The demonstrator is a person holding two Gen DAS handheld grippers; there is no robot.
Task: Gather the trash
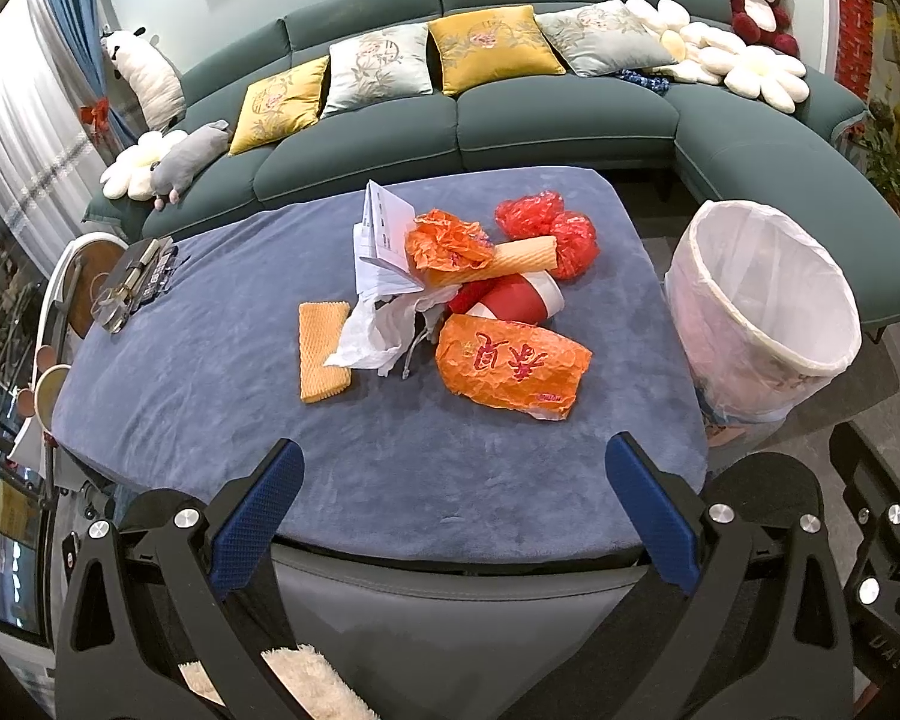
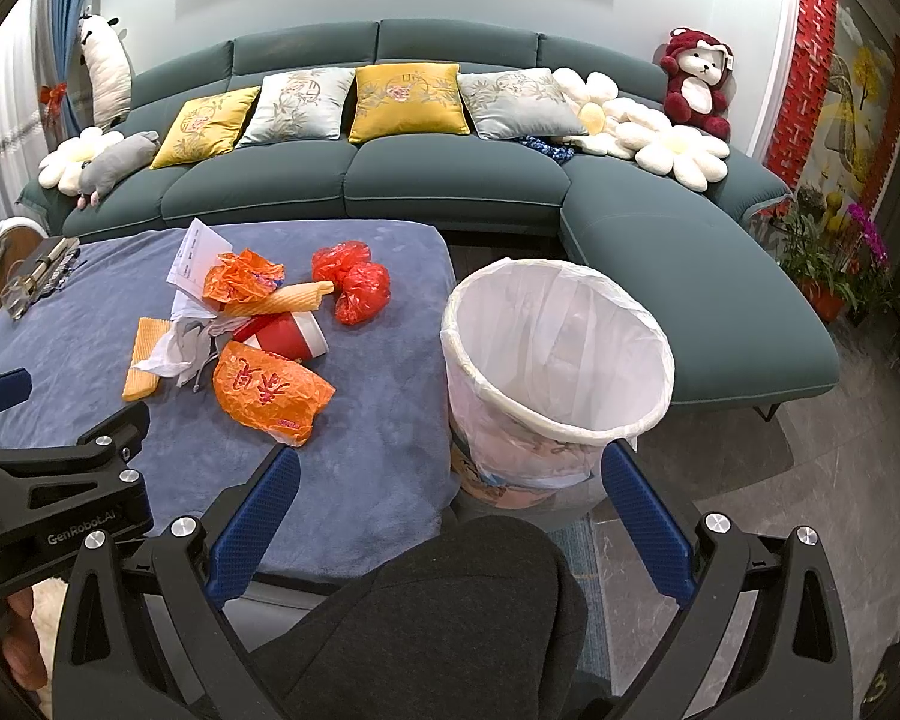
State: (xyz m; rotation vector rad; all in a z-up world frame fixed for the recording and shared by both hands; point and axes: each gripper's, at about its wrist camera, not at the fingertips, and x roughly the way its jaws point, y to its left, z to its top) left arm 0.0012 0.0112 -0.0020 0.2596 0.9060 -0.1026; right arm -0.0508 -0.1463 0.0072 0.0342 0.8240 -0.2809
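A pile of trash lies on the blue-covered table (image 1: 222, 420): an orange printed bag (image 1: 513, 366) nearest me, a red and white cup (image 1: 519, 299), a crumpled orange bag (image 1: 447, 240), a red plastic bag (image 1: 549, 231), a foam tube (image 1: 498, 261), a flat yellow foam net (image 1: 323, 351), white paper (image 1: 384, 234) and a white tissue (image 1: 372, 336). The bin with a white liner (image 1: 762, 294) stands right of the table, also in the right wrist view (image 2: 555, 360). My left gripper (image 1: 453, 516) is open and empty over the table's near edge. My right gripper (image 2: 450, 525) is open and empty before the bin.
A green corner sofa (image 1: 564, 114) with cushions and plush toys runs behind the table. A dark tray with small items (image 1: 138, 282) sits at the table's far left. A round side table (image 1: 90, 276) stands left. Potted plants (image 2: 828, 258) stand at the right.
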